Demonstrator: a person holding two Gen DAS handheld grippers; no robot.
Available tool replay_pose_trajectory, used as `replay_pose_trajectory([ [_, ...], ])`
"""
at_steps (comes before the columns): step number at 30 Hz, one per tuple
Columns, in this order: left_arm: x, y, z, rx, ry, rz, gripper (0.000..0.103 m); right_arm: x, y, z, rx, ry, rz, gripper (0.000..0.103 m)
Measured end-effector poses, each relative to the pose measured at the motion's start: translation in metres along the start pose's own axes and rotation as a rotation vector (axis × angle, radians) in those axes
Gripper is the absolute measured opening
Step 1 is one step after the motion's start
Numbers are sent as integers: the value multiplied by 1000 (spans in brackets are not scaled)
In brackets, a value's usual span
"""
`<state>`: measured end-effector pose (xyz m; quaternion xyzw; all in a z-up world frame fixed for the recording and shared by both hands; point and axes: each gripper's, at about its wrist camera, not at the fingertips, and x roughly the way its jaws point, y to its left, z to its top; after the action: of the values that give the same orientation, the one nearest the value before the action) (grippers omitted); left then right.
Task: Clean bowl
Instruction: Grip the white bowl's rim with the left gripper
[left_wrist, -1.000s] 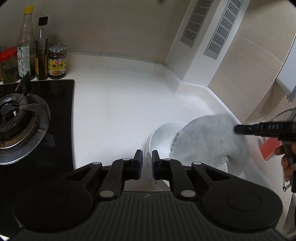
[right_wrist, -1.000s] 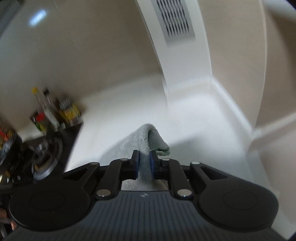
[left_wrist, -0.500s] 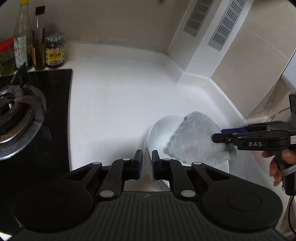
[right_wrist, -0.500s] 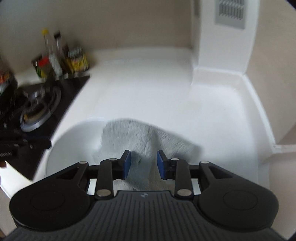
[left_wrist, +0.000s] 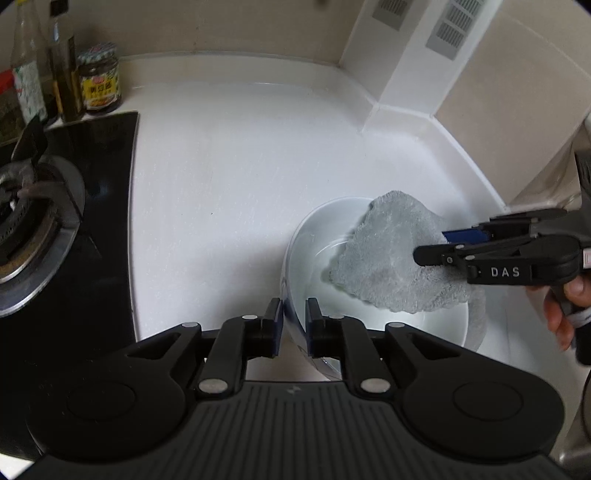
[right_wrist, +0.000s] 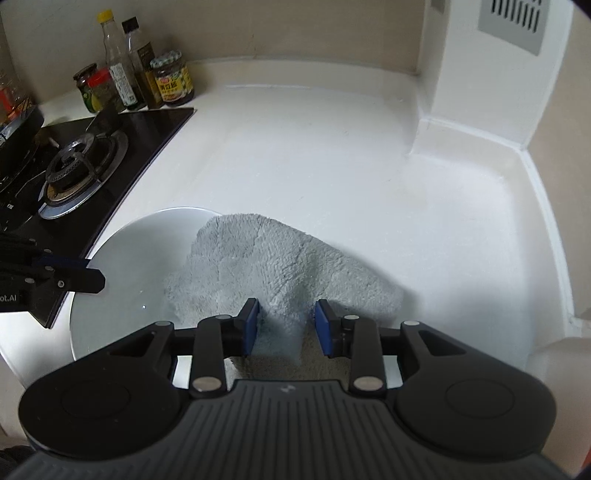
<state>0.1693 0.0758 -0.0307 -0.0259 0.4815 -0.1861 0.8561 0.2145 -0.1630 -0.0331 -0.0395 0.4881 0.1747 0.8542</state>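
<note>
Left wrist: left tool (left_wrist: 294, 320) opening astride bowl (left_wrist: 295, 254) rim; right tool (right_wrist: 285, 325) released over cloth (right_wrist: 280, 258).

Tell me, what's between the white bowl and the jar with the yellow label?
Nothing. Between the bowl and the jar there is only bare white counter, with the black stove off to the side. The right wrist view shows it best.

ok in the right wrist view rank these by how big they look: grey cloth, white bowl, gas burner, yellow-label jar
1. grey cloth and white bowl: look alike, and the cloth hides part of the bowl, so unranked
2. gas burner, though farther from the camera
3. yellow-label jar, farthest, so its true size is unsure
</note>
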Motion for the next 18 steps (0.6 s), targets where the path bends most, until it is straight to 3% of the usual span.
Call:
replay_pose_trajectory([
  [6,3,-1,-2,33,-18,3,17,10,7,1,-67,38,29,28],
  [8,3,-1,-4,36,-27,3,17,11,8,1,-54,46,34,21],
  [12,8,10,-2,-4,-9,-66,17,7,16,-5,17,38,-11,18],
  [18,17,23,12,103,42,-188,16,-4,25,-26,152,37,-68,18],
])
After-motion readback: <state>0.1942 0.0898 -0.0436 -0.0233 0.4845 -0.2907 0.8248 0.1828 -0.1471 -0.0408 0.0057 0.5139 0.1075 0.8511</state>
